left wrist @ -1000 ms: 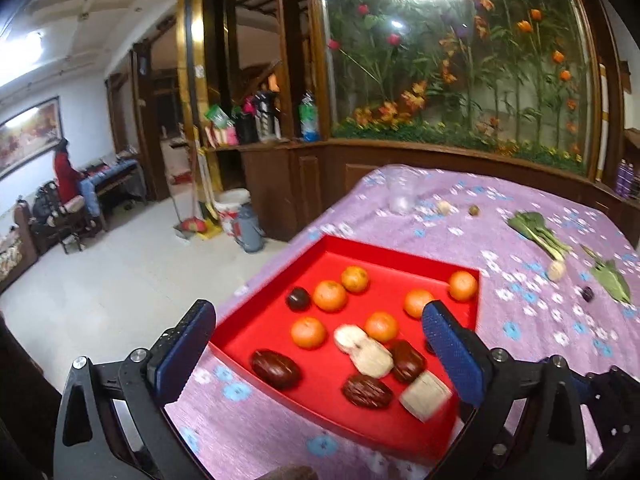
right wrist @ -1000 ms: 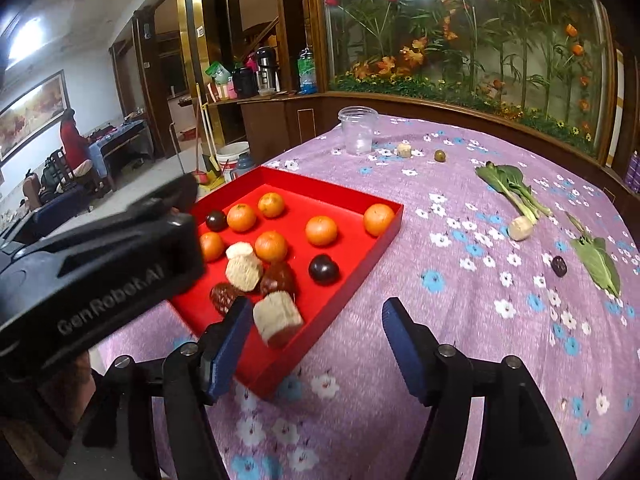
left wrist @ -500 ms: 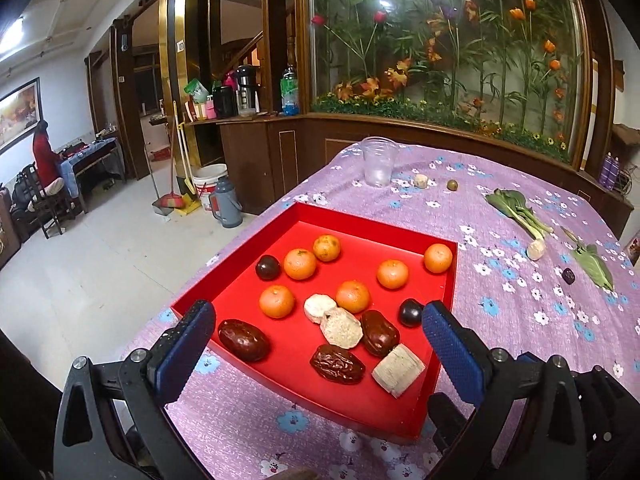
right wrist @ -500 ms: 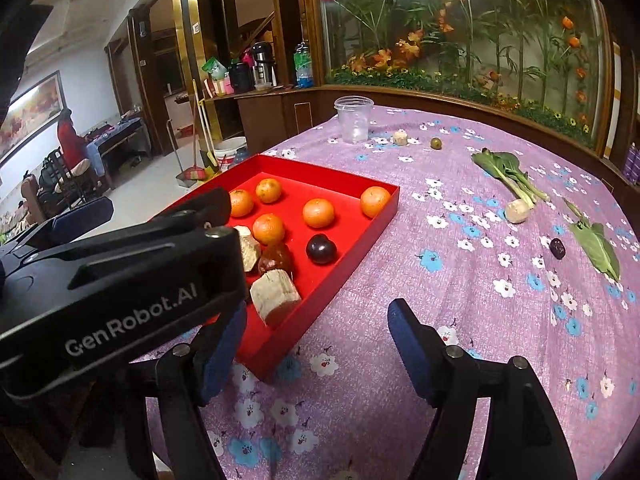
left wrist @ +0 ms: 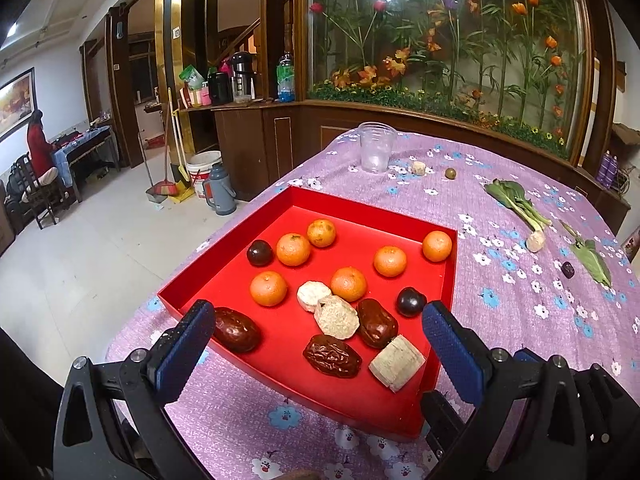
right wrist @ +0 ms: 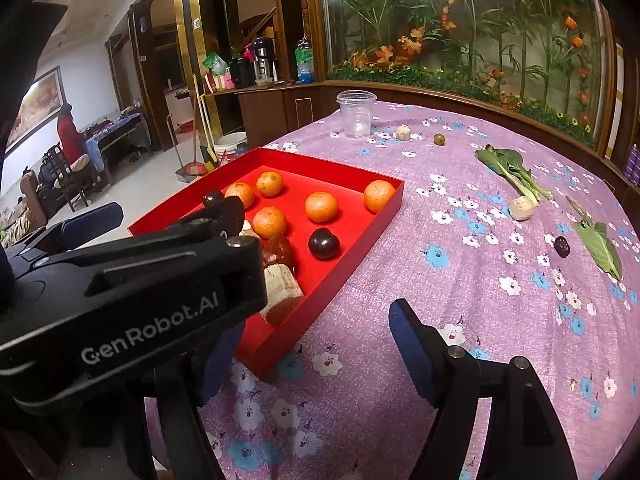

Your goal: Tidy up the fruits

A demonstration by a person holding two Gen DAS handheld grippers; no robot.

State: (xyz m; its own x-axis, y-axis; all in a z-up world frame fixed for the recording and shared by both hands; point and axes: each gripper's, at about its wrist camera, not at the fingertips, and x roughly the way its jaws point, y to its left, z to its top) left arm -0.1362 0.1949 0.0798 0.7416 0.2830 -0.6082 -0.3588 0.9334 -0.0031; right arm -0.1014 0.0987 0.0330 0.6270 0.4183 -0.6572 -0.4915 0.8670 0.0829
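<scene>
Working across from my left, I have the left gripper hanging over the near edge of the red tray, its jaws spread wide with nothing between the pads. The tray already holds most of the haul: six oranges scattered over its middle and far half, two dark plums, three brown dates towards the near side, and some pale cut pieces among them. The right gripper sits just off the tray's right corner over the purple flowered cloth; its jaws have just been opening and grip nothing, though the left tool's body hides much of one finger. Further right, well apart from the tray, things lie loose on the cloth: a small pale piece and a little round greenish fruit near the plastic cup, a leafy green with its stub, a single leaf, and a dark fruit just beside it. I judge the job mostly done, with those few stray fruits left to fetch.
</scene>
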